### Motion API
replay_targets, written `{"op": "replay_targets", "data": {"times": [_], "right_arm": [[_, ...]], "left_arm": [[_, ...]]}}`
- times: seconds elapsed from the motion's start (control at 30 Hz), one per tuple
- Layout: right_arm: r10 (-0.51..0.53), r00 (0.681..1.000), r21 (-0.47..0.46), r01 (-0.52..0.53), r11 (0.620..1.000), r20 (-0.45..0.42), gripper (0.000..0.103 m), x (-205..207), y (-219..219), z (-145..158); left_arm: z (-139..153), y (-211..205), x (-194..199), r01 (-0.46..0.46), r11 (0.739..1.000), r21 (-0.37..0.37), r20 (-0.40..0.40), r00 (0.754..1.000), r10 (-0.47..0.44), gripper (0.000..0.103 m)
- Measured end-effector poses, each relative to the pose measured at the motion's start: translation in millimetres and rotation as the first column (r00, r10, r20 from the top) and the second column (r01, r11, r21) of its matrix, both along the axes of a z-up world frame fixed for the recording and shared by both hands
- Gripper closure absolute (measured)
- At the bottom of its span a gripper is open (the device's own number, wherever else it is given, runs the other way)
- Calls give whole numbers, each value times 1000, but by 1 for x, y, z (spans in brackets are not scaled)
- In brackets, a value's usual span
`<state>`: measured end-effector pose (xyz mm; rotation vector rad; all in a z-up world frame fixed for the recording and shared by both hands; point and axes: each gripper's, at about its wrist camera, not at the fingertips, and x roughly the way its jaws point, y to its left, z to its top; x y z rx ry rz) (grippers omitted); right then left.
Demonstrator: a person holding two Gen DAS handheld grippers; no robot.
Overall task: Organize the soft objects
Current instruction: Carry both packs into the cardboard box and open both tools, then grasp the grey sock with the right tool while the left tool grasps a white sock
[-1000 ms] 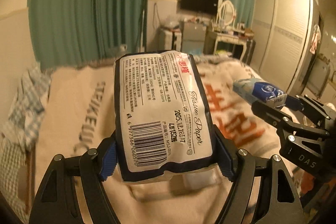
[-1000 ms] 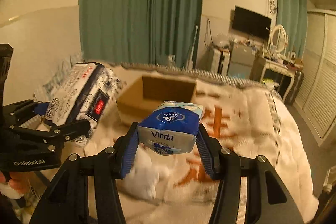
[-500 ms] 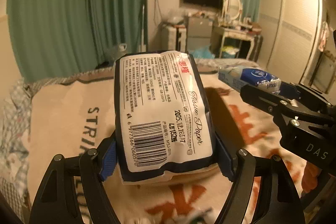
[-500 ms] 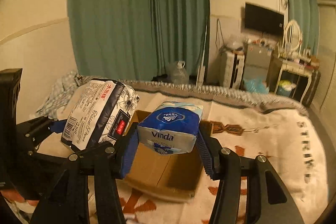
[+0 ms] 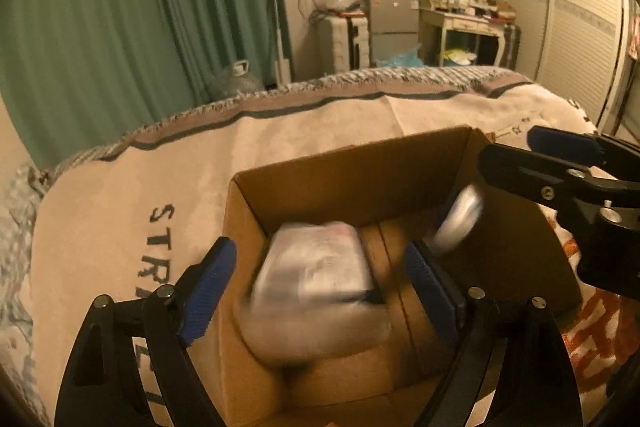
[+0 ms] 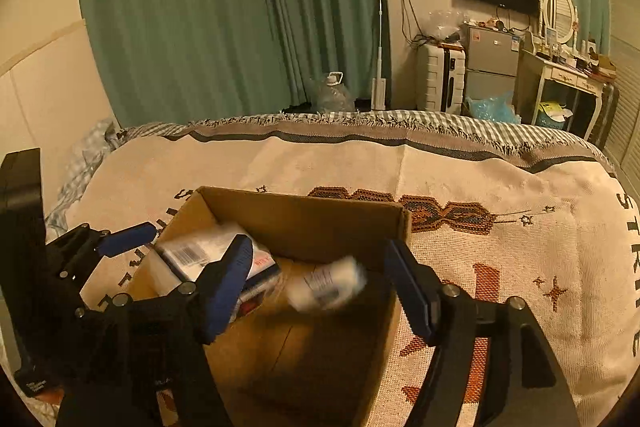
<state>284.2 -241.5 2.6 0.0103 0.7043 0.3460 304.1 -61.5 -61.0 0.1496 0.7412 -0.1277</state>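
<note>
An open cardboard box (image 5: 352, 163) (image 6: 304, 211) sits on the blanket-covered bed. My left gripper (image 5: 320, 279) is open above the box; the large black-and-white tissue pack (image 5: 316, 267) (image 6: 208, 251) is blurred in motion, free of the jaws, inside the box's left part. My right gripper (image 6: 320, 287) is open above the box; the small blue Vinda tissue pack (image 6: 328, 283) (image 5: 460, 223) is blurred, falling into the box's right part. Each gripper shows in the other's view: the right (image 5: 560, 179), the left (image 6: 80, 251).
A cream woven blanket (image 6: 500, 195) with orange and dark lettering covers the bed. Green curtains (image 6: 224, 7), a water jug (image 6: 332, 93), a small fridge (image 6: 488, 63), a dressing table (image 6: 568, 79) and a wardrobe stand beyond the bed's far edge.
Both grippers moved over the box and opened. The large tissue pack and the Vinda pack left the jaws and are dropping into the box.
</note>
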Motion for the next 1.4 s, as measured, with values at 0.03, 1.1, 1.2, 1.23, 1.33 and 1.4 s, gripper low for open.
{"op": "replay_targets", "data": {"times": [0.03,1.1,1.2,1.23,1.33,1.4], "right_arm": [[0,1000,-3,0,1000,6,34,-2,-1,3],[4,991,-182,20,983,131,0,-277,0,94],[26,997,-221,-10,975,69,0,-276,8,49],[27,999,-233,-16,972,47,0,-274,11,33],[15,1000,-281,-21,960,-23,0,-271,17,-12],[12,998,-288,-31,957,-69,0,-267,19,-36]], "left_arm": [[2,0,2,-2,1000,2,3,1000,2,16],[95,59,-241,-58,990,-128,205,975,83,8],[60,56,-234,-66,990,-127,141,986,84,8],[51,55,-236,-66,990,-124,128,988,81,8],[22,53,-234,-72,990,-121,71,994,81,8],[6,50,-233,-73,992,-107,40,996,78,8]]}}
